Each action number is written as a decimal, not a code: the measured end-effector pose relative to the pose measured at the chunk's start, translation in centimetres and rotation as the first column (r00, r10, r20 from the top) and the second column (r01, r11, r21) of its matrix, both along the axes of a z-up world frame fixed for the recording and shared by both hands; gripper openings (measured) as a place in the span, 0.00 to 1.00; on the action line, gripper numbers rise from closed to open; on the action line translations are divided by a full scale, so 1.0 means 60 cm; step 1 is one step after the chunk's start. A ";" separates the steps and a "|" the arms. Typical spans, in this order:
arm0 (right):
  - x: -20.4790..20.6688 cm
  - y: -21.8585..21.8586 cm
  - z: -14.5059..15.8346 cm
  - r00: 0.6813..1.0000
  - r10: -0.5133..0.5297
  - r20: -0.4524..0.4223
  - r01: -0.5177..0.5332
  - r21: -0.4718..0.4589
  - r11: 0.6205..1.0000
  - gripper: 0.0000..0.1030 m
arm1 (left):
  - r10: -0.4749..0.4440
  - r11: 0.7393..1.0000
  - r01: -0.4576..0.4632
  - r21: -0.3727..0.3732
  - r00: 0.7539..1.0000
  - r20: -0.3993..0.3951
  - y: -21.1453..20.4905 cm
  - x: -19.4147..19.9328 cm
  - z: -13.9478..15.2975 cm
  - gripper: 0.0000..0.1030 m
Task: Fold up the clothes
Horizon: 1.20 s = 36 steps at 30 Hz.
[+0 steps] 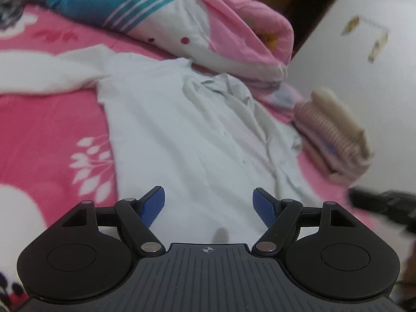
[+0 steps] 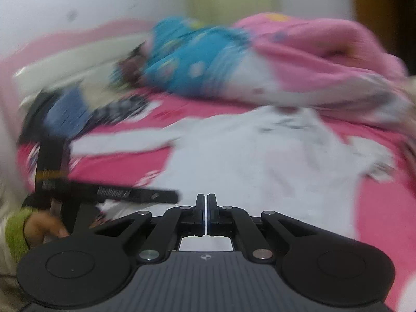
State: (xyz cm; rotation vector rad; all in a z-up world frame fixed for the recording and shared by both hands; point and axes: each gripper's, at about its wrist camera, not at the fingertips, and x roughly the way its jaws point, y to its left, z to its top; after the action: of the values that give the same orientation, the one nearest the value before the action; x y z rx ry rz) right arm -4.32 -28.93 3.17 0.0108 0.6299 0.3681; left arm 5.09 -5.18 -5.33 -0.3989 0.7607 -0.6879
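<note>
A white button-up shirt lies spread face up on a pink bedsheet, collar toward the far side and one sleeve stretched out to the left. My left gripper hovers over the shirt's lower part, open, with its blue pads wide apart and nothing between them. In the blurred right wrist view the same shirt fills the middle. My right gripper is above its near hem, shut, with its fingers pressed together and no cloth visible between them.
A bundled pink, blue and white quilt lies along the far side of the bed. A stack of folded clothes sits by the white wall at right. The person's hand with a green cuff holds the other gripper's black body at left.
</note>
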 end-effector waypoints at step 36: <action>0.072 -0.158 -0.118 0.944 -0.061 -0.325 0.279 0.685 0.673 0.48 | -0.420 0.889 0.314 0.335 0.851 0.317 -0.160 -0.150 0.004 0.73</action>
State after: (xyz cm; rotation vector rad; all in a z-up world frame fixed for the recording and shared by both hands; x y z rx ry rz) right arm -0.01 -38.40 -3.89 0.9089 0.7180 0.4163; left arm -3.92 -14.78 -5.10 0.1456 0.5489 -0.9763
